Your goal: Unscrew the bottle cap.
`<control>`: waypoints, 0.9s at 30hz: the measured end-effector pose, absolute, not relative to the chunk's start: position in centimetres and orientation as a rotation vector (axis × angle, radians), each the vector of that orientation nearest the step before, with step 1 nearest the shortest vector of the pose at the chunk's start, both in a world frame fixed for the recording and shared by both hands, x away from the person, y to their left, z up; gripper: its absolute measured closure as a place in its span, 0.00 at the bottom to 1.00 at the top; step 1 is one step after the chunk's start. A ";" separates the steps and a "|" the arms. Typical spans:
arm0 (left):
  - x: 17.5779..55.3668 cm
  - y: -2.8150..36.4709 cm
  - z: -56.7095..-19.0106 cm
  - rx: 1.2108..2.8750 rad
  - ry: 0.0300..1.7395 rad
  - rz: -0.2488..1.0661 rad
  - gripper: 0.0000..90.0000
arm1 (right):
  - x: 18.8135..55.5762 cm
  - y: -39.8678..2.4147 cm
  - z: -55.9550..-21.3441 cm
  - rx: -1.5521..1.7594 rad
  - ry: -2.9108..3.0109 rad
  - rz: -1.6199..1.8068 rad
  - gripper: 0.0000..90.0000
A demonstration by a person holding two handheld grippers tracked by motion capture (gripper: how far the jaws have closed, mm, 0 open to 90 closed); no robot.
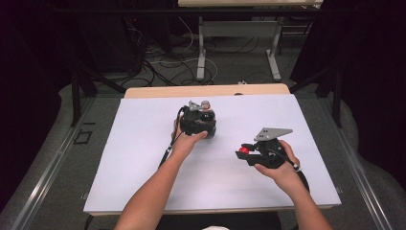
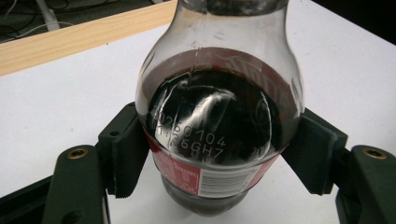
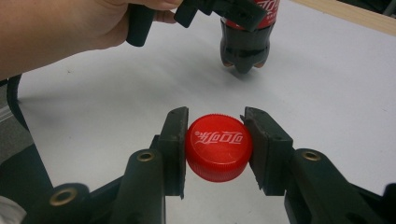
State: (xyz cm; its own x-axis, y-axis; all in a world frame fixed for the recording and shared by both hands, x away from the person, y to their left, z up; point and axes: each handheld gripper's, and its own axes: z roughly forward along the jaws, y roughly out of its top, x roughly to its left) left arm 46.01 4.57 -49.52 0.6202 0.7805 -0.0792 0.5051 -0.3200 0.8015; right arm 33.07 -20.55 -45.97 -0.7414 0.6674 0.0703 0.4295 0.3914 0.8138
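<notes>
Left tool [image 2: 212,154] is clamped on the cola bottle [image 2: 219,116], pads pressing both sides of the body right at the top edge of the red label. Dark liquid fills it up to the shoulder, clear glassy dome above. In the high view the left tool [image 1: 197,120] sits over the middle of the white tabletop [image 1: 143,158], toward the far half. From the right gripper view the bottle [image 3: 245,44] looks tilted, its lobed base just above or barely on the sheet; can't tell which.

Right tool [image 3: 217,149] is closed on the red cap [image 3: 218,147], one pad on each side of the ribbed rim, white logo facing the camera. High view: right tool [image 1: 245,152] with cap [image 1: 244,150] is right of the bottle, nearer the person, well apart from it.
</notes>
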 end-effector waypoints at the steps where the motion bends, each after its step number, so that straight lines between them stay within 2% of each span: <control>1: 45.9 4.4 -49.6 1.988 1.010 0.409 0.34 | 33.1 -20.5 -46.0 0.966 2.385 1.270 0.68; 27: 45.3 3.9 -51.5 2.028 0.932 0.424 0.32 | 33.0 -20.2 -46.2 0.964 2.396 1.273 0.68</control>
State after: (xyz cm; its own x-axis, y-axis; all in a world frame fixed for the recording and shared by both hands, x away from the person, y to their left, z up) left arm 45.29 3.93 -51.50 0.6655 0.7454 -0.0393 0.4598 -0.3679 0.8082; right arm 32.97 -20.16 -46.23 -0.7453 0.6624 0.0756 0.4332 0.3950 0.8101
